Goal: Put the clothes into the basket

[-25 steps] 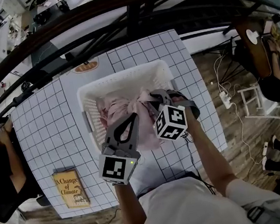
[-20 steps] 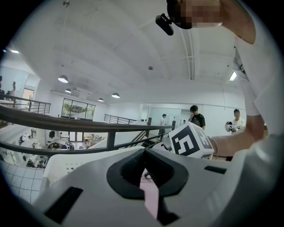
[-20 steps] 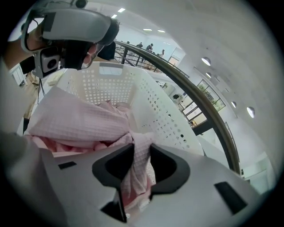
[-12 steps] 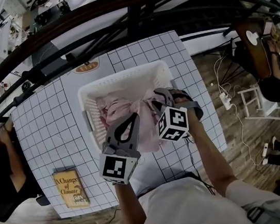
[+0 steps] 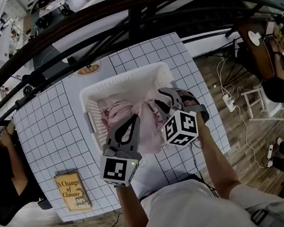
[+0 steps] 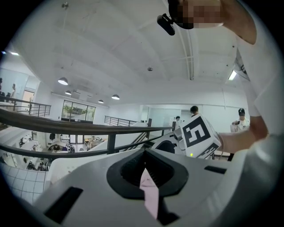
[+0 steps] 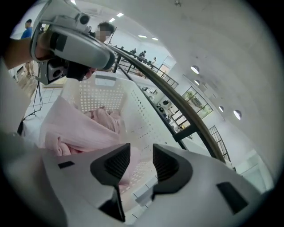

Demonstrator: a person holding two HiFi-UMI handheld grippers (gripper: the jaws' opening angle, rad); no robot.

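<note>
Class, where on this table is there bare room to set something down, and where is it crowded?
Bare grid lies left of the basket, between it, the table's left edge and the book nearer the person. A narrower strip runs along the basket's right. The basket itself is crowded with pink clothes.

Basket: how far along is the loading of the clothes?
Done: pink clothes lie mostly inside the basket. In hand: left hand-held gripper is shut on a pink fold; right hand-held gripper has just been opening, nothing between its jaws. Left: release that fold into the basket.
</note>
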